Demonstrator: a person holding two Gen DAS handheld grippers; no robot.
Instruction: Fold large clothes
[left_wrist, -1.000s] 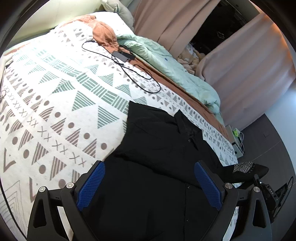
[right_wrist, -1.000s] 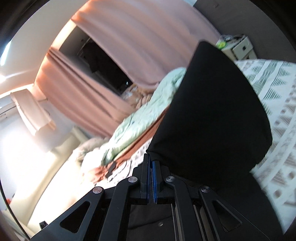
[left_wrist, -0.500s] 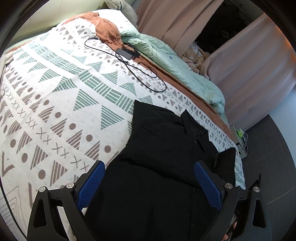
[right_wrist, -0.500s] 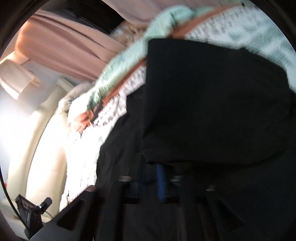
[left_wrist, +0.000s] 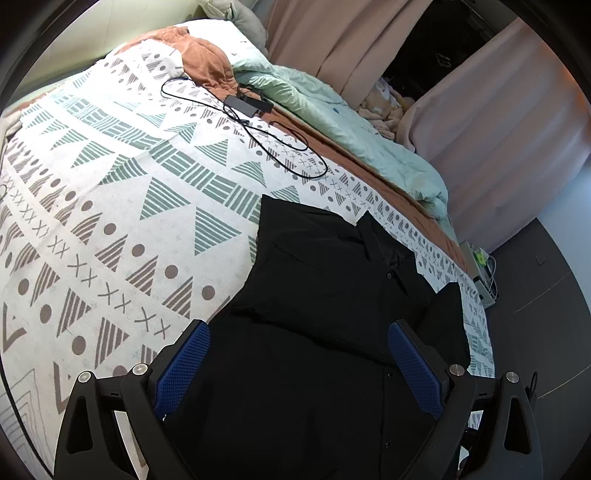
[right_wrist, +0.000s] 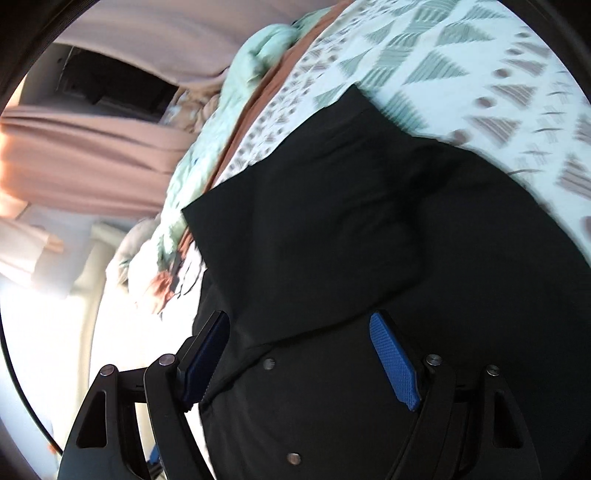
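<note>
A black button-up shirt (left_wrist: 325, 295) lies on the patterned bedspread (left_wrist: 110, 192), collar toward the far side, its right sleeve (left_wrist: 447, 325) folded in over the body. My left gripper (left_wrist: 299, 365) hovers open above the shirt's lower part, nothing between its blue pads (left_wrist: 183, 365). In the right wrist view the folded sleeve (right_wrist: 332, 229) lies across the shirt (right_wrist: 443, 332). My right gripper (right_wrist: 299, 354) stands low over it, its jaws opening, the cloth under them but not pinched.
A black charger with its long cable (left_wrist: 251, 107) lies farther up the bed. A mint-green duvet (left_wrist: 351, 122) and rust blanket (left_wrist: 203, 62) bunch along the far side. Pink curtains (left_wrist: 498, 110) hang behind, and a power strip (left_wrist: 480, 266) sits on the dark floor.
The right gripper, shut on the raised sleeve a second ago, came down, laid the sleeve over the shirt and opened. The left gripper stayed open and nearly still.
</note>
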